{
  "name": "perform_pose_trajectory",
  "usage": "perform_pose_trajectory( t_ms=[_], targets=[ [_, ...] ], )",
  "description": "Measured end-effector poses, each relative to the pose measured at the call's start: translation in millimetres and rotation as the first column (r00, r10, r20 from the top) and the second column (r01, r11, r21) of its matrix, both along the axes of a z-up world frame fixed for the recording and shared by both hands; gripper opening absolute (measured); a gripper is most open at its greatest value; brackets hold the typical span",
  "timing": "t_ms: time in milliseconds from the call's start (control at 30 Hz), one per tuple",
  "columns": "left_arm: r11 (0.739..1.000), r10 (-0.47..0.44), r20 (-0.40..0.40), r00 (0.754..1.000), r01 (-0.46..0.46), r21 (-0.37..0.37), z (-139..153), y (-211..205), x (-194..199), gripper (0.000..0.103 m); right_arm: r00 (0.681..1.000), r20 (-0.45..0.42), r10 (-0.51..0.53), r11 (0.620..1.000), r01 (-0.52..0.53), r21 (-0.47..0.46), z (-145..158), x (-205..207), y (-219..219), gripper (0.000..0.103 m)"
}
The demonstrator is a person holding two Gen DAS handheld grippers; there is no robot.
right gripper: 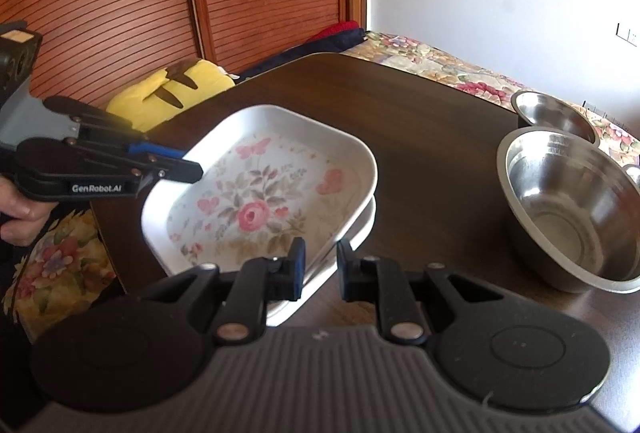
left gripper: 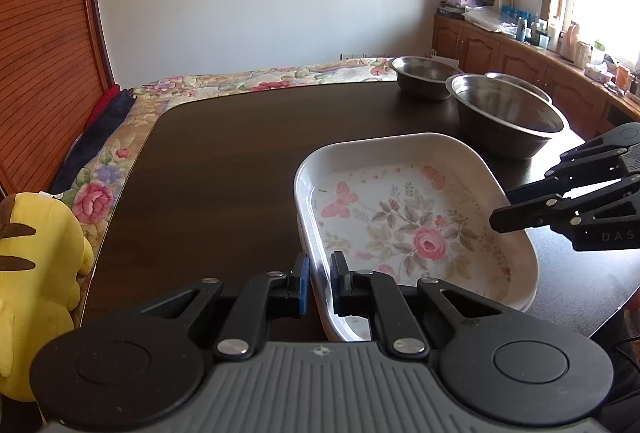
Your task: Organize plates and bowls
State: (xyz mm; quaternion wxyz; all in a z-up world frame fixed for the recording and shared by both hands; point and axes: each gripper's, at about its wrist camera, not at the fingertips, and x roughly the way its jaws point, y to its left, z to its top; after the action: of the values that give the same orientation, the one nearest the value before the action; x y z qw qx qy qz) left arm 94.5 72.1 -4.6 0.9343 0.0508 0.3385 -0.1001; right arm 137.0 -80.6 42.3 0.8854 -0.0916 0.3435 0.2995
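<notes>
My left hand-held gripper clamps the floral plate's rim, my right one hangs narrowly open, so I should lower it level onto the plate beneath.

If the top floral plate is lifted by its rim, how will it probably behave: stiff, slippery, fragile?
The floral plate looks glazed and glossy, so its rim may slip between the left tool fingers. It seems rigid, probably ceramic or melamine, so it should not bend. Held at one edge only, it will likely tilt toward the plate beneath.
</notes>
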Motion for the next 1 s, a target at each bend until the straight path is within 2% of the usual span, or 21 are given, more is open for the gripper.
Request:
perform_pose_trajectory(
  t_ms=[500, 733, 1000],
  targets=[
    [1.000, 0.011, -0.006, 1.000, -0.011, 0.010, -8, 0, 3, 0.012, 1.000, 0.026, -0.007, 1.000, 0.007, 0.007, -5, -1, 5, 0.023],
    [1.000, 0.017, 0.000, 1.000, -0.017, 0.003, -8, 1, 2, 0.012, 0.998, 0.058, -0.028, 0.999, 0.026, 0.040, -3, -4, -2, 0.023],
    [1.000, 0.025, 0.028, 0.999, -0.024, -0.007, 3, -4, 4, 0.023, 0.986, 0.143, -0.089, 0.993, 0.077, 0.086, 5, -8, -20, 0.023]
  ],
)
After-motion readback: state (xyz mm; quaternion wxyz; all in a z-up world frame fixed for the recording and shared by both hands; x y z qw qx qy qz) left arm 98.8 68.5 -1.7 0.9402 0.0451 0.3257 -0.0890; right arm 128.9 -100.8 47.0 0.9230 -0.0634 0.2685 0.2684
